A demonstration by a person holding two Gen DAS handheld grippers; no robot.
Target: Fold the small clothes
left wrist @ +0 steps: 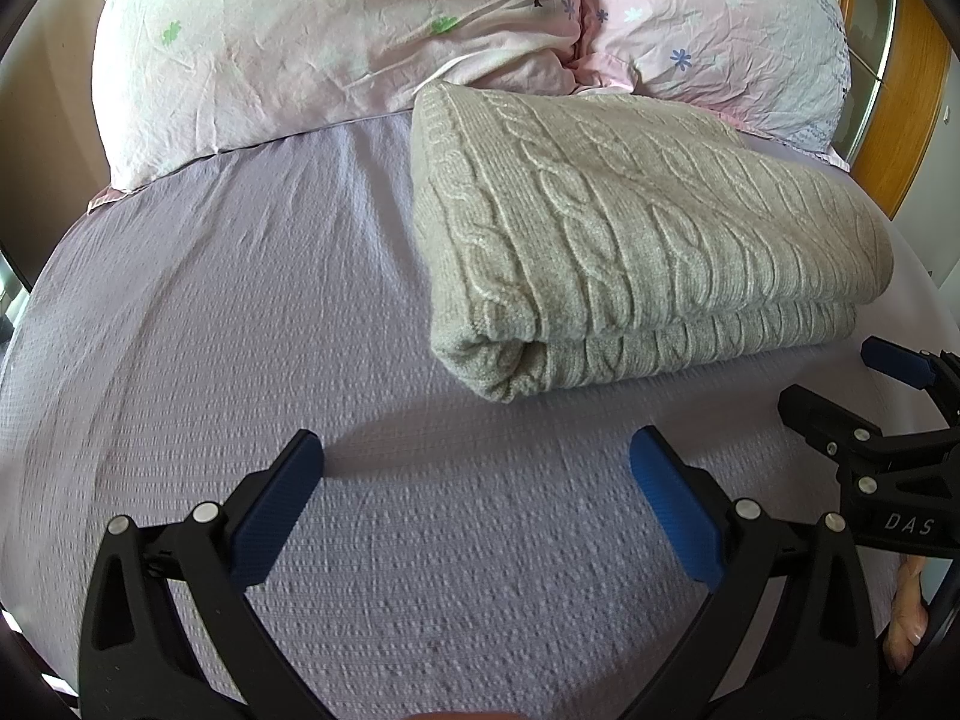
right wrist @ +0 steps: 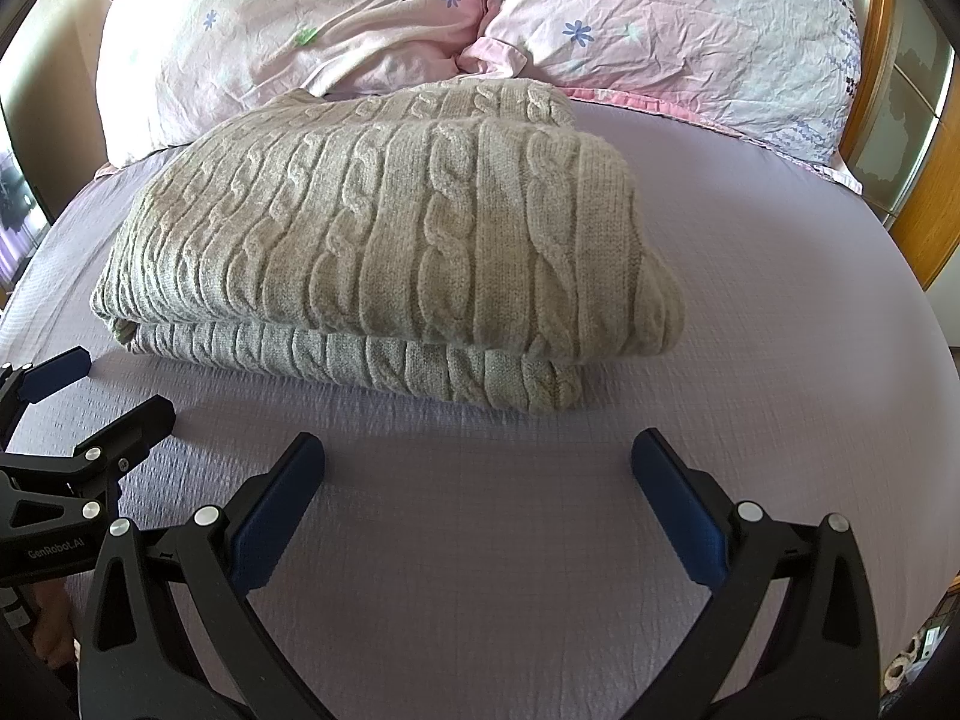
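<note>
Both sets of jaws stand wide apart and hold nothing. The left gripper (left wrist: 477, 450) hangs above bare sheet at the near edge of the bed, blue pads facing each other across an empty gap; the right gripper (right wrist: 477, 450) does the same just beside it, to the right. Each appears at the edge of the other's wrist view, close together and both short of the garment.

Just beyond them lies the grey cable-knit sweater (right wrist: 384, 240), folded over on itself into a thick rectangular bundle, two layers showing along its near edge and a rolled corner at the near left (left wrist: 498, 360). Neither gripper touches it. Judged from how it lies, the folding of this piece looks finished or nearly so: no sleeve or hem trails loose in either view, though the far side is hidden. What may remain is a last squaring-up, or a move to another garment; none is visible.

The sweater rests on a lilac textured bedsheet (left wrist: 240, 360), lightly creased on the left. Its far edge sits close against two crumpled pink floral pillows (right wrist: 300, 42) at the head of the bed. An orange wooden frame (right wrist: 924, 210) curves along the far right.
</note>
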